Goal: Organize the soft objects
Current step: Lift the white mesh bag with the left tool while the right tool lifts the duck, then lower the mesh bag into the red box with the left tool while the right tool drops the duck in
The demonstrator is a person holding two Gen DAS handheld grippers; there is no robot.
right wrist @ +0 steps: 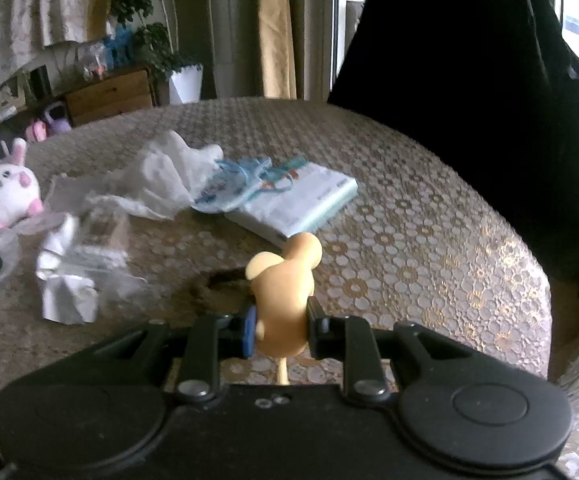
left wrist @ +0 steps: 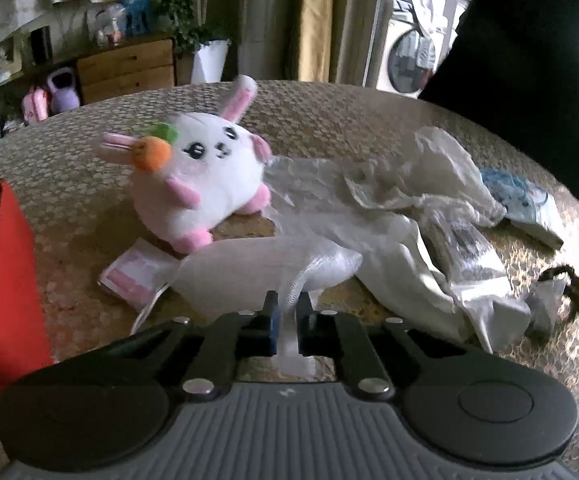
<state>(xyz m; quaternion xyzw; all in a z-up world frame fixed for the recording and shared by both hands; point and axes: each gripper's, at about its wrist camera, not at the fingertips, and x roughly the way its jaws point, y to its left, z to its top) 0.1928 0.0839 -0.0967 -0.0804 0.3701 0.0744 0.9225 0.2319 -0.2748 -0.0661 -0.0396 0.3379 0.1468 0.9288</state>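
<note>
At the bottom centre of the left wrist view, the left gripper (left wrist: 287, 306) is clenched on a thin fold of a sheer white pouch (left wrist: 265, 268), which lies on the patterned tablecloth (left wrist: 329, 112) just in front of a white and pink plush rabbit (left wrist: 199, 172) at centre left, with crumpled white plastic bags (left wrist: 389, 208) spreading to the right and a red box (left wrist: 5, 264) at the left edge. In the right wrist view, the right gripper (right wrist: 281, 320) at lower centre is grasping a tan mouse-shaped soft toy (right wrist: 285, 280), held above the cloth, with a dark hair tie (right wrist: 213, 284) just behind it and a pale blue packet (right wrist: 301, 204) beyond, near the middle of the frame.
</note>
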